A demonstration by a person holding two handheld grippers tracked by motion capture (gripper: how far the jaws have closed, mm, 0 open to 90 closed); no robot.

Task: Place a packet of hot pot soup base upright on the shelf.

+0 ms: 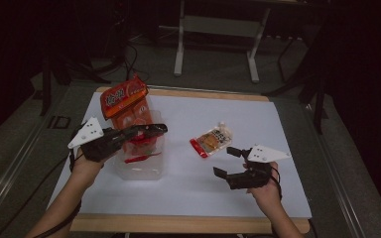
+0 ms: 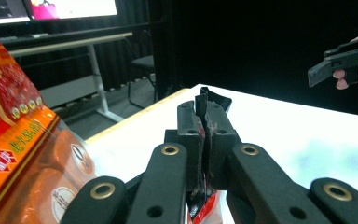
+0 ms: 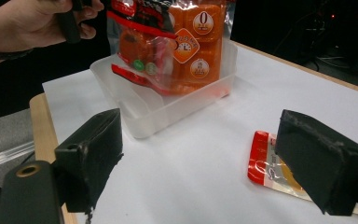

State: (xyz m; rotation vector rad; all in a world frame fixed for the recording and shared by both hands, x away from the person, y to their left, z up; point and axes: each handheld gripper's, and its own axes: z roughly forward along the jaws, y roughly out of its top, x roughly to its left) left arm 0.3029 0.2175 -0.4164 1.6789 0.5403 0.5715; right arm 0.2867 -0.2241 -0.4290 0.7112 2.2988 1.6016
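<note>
Left gripper [image 1: 151,131]: fingers [image 2: 189,128] clamped on the top edge of a red snack pouch [image 1: 141,145], glossy film with dark trim, hanging into the clear plastic bin [image 1: 144,171] near the tabletop's [image 1: 278,198] left edge. Large orange packet [image 1: 125,96] leaning upright in the bin's far end. Right gripper [image 1: 228,161]: fingers spread wide, holding nothing, just beside a small red-edged pouch [image 1: 211,140] lying flat, mid-tabletop

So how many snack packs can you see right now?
3. A big orange pack leans in the bin, a smaller pack is pinched by the left gripper over the bin, and one pack lies on the table. The bin may hide more.
</note>
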